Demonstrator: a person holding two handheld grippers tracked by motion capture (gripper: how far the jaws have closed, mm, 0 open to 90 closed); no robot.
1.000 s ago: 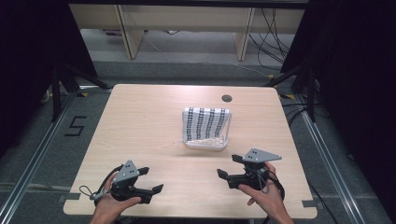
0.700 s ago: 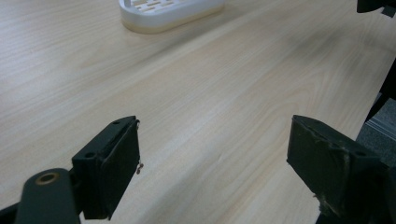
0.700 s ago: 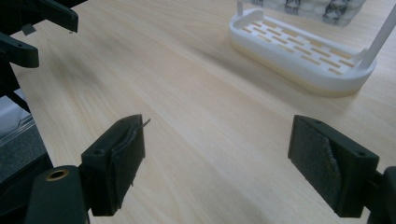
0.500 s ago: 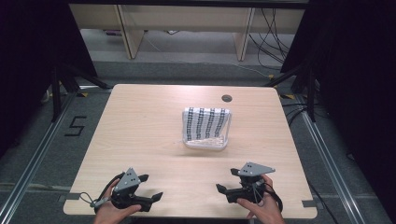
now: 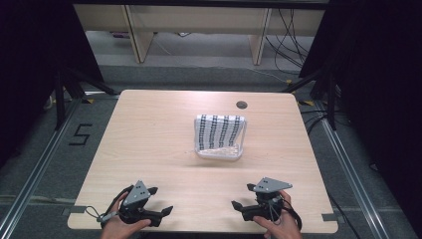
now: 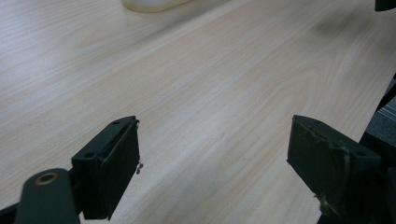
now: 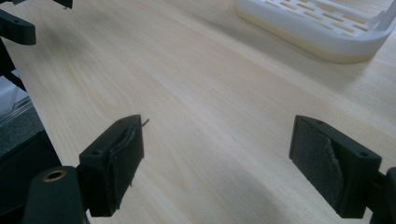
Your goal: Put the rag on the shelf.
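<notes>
Grippers: left gripper (image 5: 158, 212) and right gripper (image 5: 240, 205) spread wide, empty | both well short of white slotted plastic basket (image 5: 219, 137) | I'd approach its near rim level and slow.

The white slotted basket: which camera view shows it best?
The high view: the white slotted basket appears whole, mid-table. The right gripper view shows one corner with its slots; the left gripper view shows just an edge.
</notes>
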